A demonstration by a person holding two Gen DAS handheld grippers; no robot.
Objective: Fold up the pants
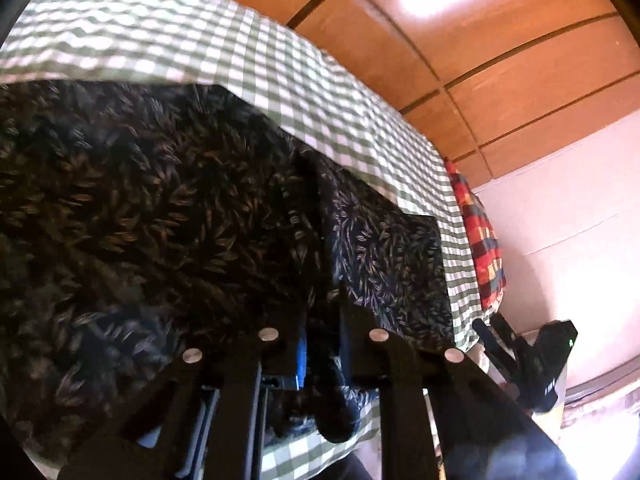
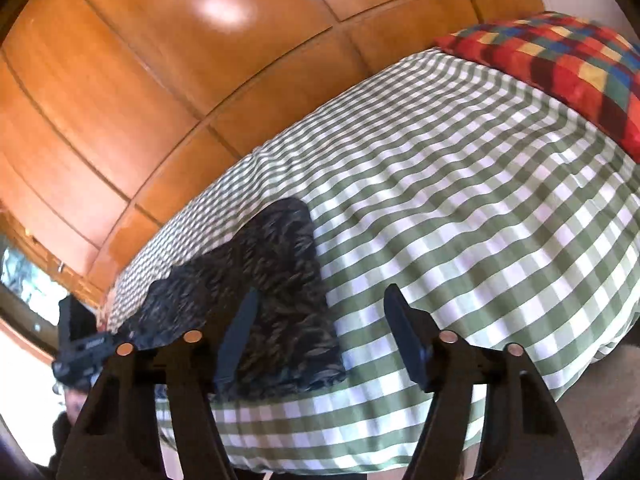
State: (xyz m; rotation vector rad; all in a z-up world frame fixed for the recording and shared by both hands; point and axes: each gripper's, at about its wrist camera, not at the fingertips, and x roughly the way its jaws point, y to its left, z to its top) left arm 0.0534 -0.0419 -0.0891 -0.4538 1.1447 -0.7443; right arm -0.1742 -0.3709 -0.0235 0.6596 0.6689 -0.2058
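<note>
Dark pants with a leaf print lie spread on a bed with a green-and-white checked sheet. My left gripper is shut on a bunched fold of the pants near the bed's front edge, and the cloth hangs down between its fingers. In the right wrist view the pants lie ahead and to the left. My right gripper stands open above the sheet, with its left finger over the pants' edge and nothing between the jaws.
A pillow in red, blue and yellow checks lies at the head of the bed. Orange wooden panels run along the bed's far side. A pale wall stands to the right, beyond the pillow.
</note>
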